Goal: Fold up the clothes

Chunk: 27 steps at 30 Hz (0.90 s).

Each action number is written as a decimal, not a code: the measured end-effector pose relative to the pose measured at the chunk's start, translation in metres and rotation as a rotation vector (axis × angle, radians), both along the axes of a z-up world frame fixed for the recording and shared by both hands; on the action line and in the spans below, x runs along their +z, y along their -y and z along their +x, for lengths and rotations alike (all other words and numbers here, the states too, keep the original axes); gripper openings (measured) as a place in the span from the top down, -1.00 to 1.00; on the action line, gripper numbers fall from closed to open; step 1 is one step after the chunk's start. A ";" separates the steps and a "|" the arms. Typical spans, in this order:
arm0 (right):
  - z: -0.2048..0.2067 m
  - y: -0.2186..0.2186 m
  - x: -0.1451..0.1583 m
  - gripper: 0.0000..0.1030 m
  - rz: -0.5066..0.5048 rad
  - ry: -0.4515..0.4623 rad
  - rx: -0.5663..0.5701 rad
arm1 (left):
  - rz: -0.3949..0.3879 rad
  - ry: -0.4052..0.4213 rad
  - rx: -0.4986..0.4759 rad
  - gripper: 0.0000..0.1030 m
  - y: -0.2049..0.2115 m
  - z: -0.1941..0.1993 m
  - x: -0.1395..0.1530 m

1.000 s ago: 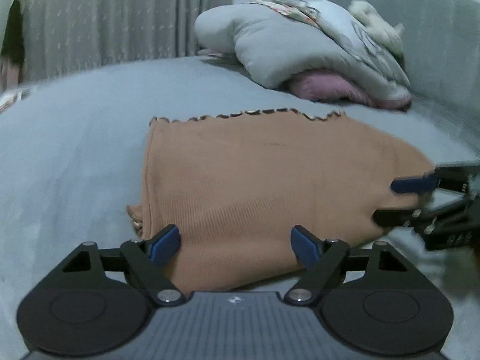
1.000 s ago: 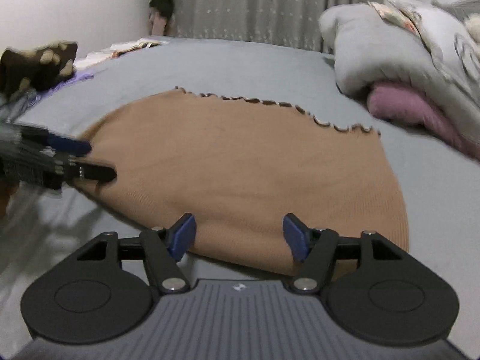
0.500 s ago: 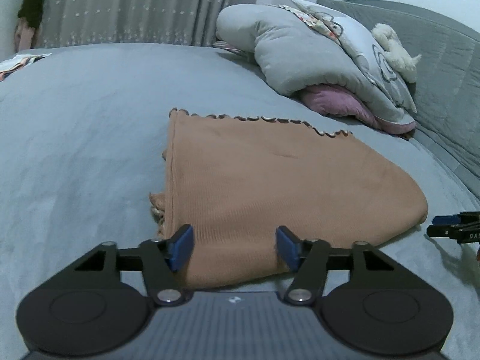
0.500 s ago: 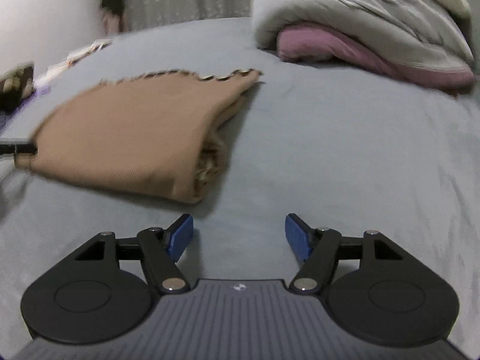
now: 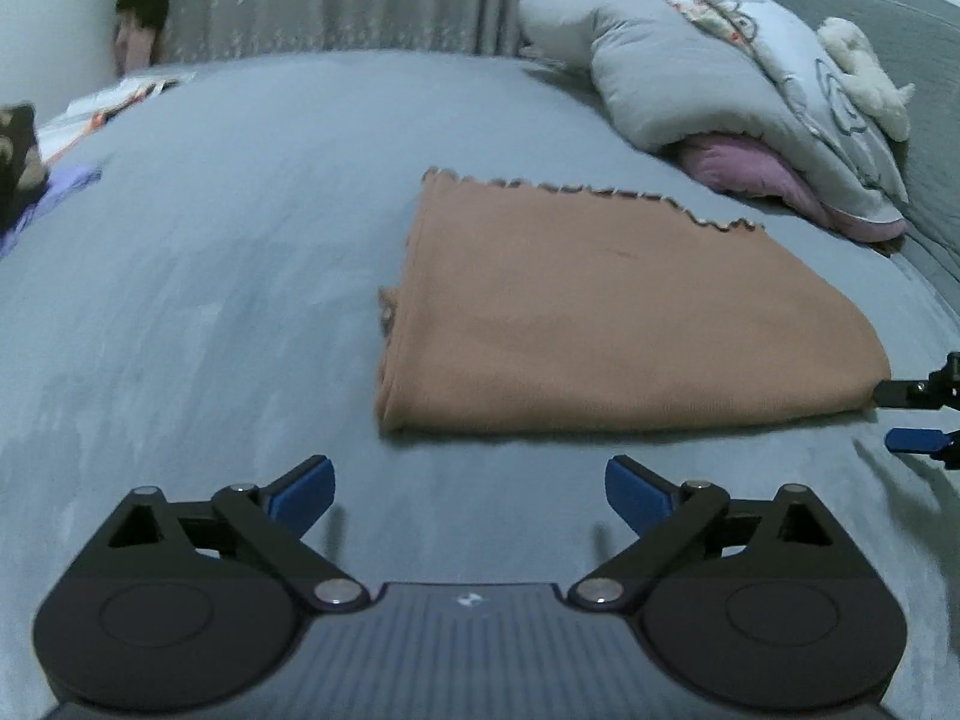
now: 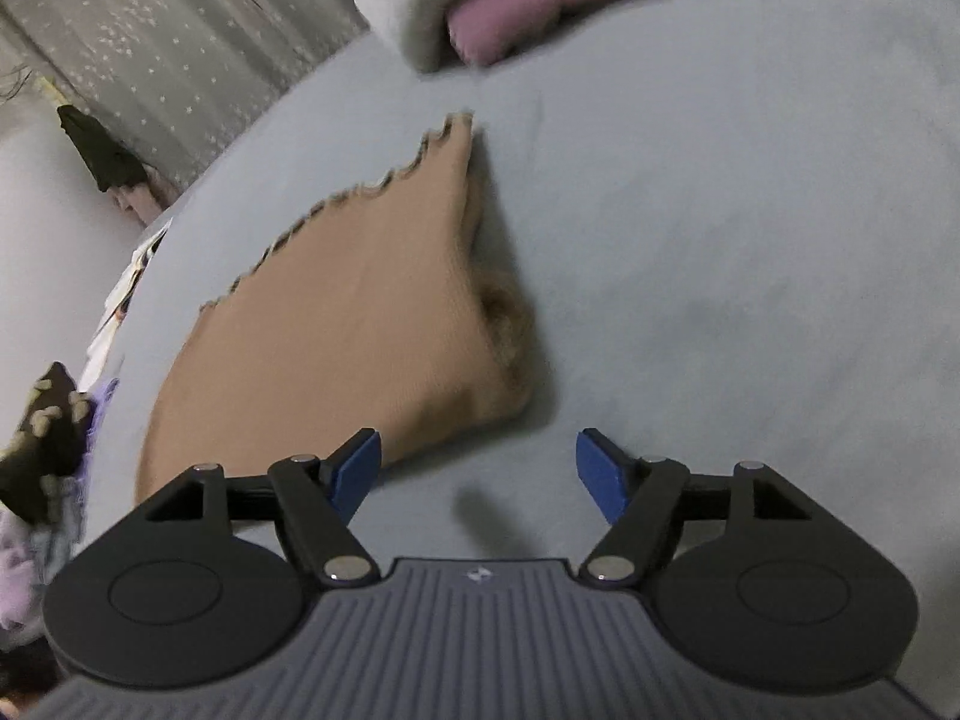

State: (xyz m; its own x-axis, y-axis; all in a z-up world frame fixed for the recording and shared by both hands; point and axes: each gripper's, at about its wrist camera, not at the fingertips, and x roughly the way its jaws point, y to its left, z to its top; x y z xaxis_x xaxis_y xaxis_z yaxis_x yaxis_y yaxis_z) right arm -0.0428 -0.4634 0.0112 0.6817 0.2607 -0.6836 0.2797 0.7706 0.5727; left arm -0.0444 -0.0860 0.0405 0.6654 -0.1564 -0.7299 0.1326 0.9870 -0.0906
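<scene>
1. The brown top point(image 5: 624, 324) lies folded flat on the grey bedspread point(image 5: 210, 300), in front of the heap of pillows point(image 5: 708, 78).
2. The left gripper point(image 5: 468, 489) stands spread just short of the top's near edge; its jaws have just been opening, with nothing between them.
3. The right gripper point(image 6: 477, 468) is also spread and has been widening; its left pad sits at the top's corner, and only bedspread lies between the jaws.
4. Risk: a pad that snags a single knit layer could pull the stacked fold apart.
5. The top is soft ribbed knit with a scalloped hem point(image 5: 600, 191); the bedspread looks plush and may drag on it.
</scene>
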 end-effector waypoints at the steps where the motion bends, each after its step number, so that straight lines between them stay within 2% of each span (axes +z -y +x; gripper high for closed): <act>1: -0.001 -0.002 -0.001 -0.45 0.017 0.004 -0.014 | -0.023 -0.017 0.005 -0.89 -0.003 -0.002 0.000; 3: -0.003 0.000 -0.008 -0.46 0.161 0.016 -0.051 | -0.083 -0.046 -0.001 -0.89 -0.006 -0.003 0.001; 6: -0.004 0.001 -0.018 -0.49 0.255 0.030 -0.115 | -0.188 -0.082 -0.019 -0.89 -0.010 0.001 0.000; 8: -0.004 -0.002 -0.026 -0.51 0.300 0.073 -0.188 | -0.258 -0.098 0.003 -0.89 -0.011 0.006 -0.002; 15: 0.007 -0.013 -0.027 -0.56 0.280 0.124 -0.249 | -0.269 -0.070 0.056 -0.91 -0.002 0.024 -0.008; 23: 0.013 -0.015 -0.029 -0.72 0.240 0.153 -0.252 | -0.227 -0.020 0.092 -0.98 0.012 0.048 -0.022; 27: 0.017 -0.015 -0.030 -0.76 0.234 0.168 -0.250 | -0.251 -0.014 0.133 -0.98 0.013 0.059 -0.026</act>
